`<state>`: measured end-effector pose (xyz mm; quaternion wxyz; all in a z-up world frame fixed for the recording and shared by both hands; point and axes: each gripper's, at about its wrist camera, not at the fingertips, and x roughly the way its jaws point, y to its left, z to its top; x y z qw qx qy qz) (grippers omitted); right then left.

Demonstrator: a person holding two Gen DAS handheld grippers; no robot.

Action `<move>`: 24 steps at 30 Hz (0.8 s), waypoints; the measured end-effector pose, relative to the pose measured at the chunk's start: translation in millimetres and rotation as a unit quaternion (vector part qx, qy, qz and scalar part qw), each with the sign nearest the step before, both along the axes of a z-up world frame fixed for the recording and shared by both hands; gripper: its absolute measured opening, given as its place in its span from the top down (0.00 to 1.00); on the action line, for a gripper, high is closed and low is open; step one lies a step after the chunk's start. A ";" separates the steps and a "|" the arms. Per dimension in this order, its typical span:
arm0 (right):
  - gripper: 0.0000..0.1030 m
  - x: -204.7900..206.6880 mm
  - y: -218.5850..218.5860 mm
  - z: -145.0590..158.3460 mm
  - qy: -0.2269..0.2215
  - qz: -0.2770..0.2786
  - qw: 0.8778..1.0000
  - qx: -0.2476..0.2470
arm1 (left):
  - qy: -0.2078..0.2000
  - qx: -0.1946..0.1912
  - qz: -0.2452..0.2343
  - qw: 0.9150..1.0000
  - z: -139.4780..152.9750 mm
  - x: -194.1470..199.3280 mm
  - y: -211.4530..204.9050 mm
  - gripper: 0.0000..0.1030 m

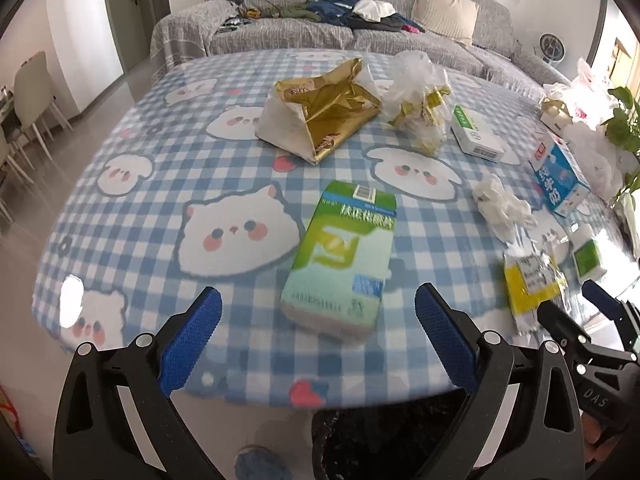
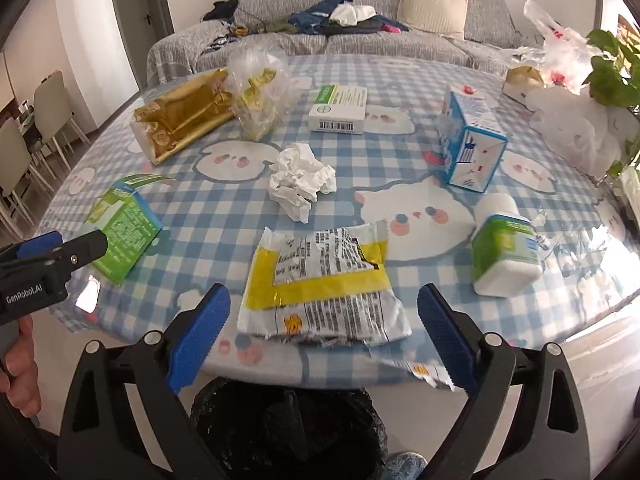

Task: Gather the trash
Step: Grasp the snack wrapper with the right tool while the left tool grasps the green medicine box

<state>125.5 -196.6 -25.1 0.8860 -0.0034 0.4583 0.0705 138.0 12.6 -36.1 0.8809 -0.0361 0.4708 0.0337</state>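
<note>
The left gripper (image 1: 318, 330) hung over the near edge of the tabletop (image 1: 140, 248) with its blue-padded fingers (image 1: 192, 336) spread wide and holding nothing; a green and white carton (image 1: 340, 256) lay flat just ahead of the gap between them, not touched by either pad. The right gripper (image 2: 324, 336) stood likewise wide open and empty, and a torn yellow and white wrapper (image 2: 320, 284) lay between and just beyond its fingers (image 2: 448, 340), at the near rim of the tabletop. Below that rim, between the two tools, a bin lined with a black bag (image 2: 288, 428) stood on the floor. The rest of the trash was scattered over the blue checked cloth: a crumpled white tissue (image 2: 302, 180) near the middle, a gold foil bag (image 2: 180, 120) and a clear plastic bag of yellow scraps (image 2: 260, 96) side by side toward the far side, a flat white box with a green stripe (image 2: 340, 110) just beyond the tissue, a blue and white carton (image 2: 470, 140) lying tilted on the right, and a white bottle with a green label (image 2: 504, 252) on its side near the right edge. White plastic bags (image 2: 576, 136) and a leafy plant (image 2: 612, 72) crowded the far right corner. In the right wrist view the left gripper's tip reached in from the left beside the green carton, with part of a hand (image 2: 20, 364) below it. A grey sofa (image 2: 360, 32) strewn with clothes stood behind the tabletop.
</note>
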 end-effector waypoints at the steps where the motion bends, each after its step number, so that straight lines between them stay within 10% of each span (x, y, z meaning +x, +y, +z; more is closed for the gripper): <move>1: 0.12 2.5 0.4 -1.1 0.001 -0.001 1.000 -0.002 | 0.003 0.000 -0.001 1.000 -1.8 3.8 0.1 0.09; 24: 0.55 23.3 2.0 -19.7 0.021 0.002 1.000 -0.013 | 0.026 -0.021 -0.026 0.999 -21.4 36.8 -15.5 0.55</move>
